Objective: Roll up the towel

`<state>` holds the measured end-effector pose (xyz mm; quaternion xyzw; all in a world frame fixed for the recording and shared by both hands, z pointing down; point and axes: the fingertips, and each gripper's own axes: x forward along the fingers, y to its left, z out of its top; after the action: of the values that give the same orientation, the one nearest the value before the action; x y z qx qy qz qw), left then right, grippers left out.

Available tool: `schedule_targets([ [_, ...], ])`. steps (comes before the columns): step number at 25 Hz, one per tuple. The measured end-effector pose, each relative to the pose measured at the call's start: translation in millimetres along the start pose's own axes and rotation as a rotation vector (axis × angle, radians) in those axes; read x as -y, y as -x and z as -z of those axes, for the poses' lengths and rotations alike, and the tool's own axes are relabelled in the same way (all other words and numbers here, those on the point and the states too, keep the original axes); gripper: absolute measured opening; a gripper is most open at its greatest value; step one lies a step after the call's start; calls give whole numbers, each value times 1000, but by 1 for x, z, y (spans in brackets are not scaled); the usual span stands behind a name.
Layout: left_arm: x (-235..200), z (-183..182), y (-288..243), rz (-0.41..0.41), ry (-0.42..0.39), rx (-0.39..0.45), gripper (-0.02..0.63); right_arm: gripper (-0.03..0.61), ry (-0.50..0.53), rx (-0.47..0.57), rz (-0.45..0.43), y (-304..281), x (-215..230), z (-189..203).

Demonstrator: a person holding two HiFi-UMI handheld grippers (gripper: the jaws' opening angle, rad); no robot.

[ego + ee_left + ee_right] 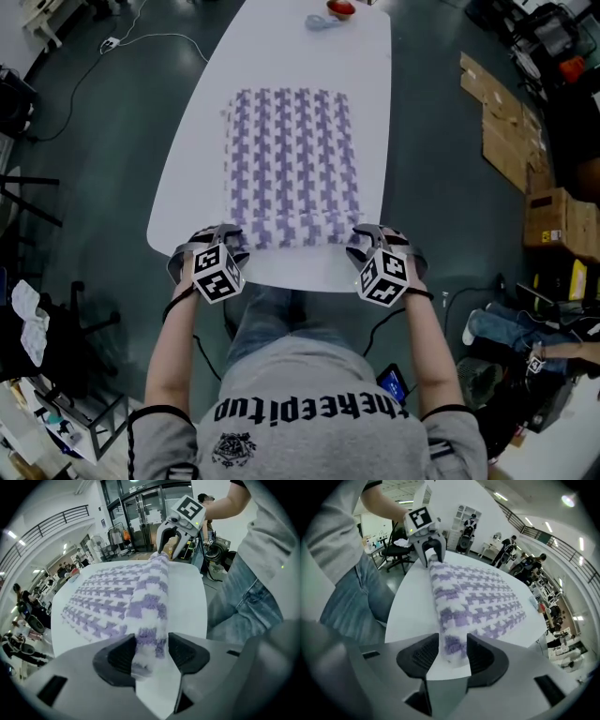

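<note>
Left claw [149, 652] is held spread, with the rolled near edge of the purple-and-white towel [292, 159] lying between its pads, not pinched. Right claw [446, 652] is likewise spread, set astride the other end of the roll. Beyond both claws the rest of the towel is laid flat on the white counter [309, 66], on whose far end a red object [341, 8] is seen.

Bright, even overhead light, soft shadows; fisheye-warped gripper views with dark corners.
</note>
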<state>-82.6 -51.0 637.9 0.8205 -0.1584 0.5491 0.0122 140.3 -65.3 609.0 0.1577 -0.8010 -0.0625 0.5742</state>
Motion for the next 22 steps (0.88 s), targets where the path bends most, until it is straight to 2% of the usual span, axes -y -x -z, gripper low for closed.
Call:
schedule_targets([
  [2,-1,3,2,-20,-3,-6,200,164,32,-56,13,-11,-8,10],
  [4,3,3,13,-40,-8,-8,133,153,52,-94,61,-7,-10,14],
  [5,2,2,19,-45,-8,-8,117,98,56,-102,79,-3,-8,13],
  [6,1,0,24,-47,-7,-8,94,70,56,-105,85,1,-7,10],
  [8,2,-2,28,-43,-9,-8,71,52,54,-103,79,6,-7,9],
  [13,11,0,19,-2,-15,-15,63,51,37,-77,44,2,-12,14],
  [18,35,-9,35,93,-27,-11,63,51,15,-64,-66,26,-29,19],
  [22,46,-1,43,150,-21,-4,63,51,5,-68,-137,30,-43,14],
])
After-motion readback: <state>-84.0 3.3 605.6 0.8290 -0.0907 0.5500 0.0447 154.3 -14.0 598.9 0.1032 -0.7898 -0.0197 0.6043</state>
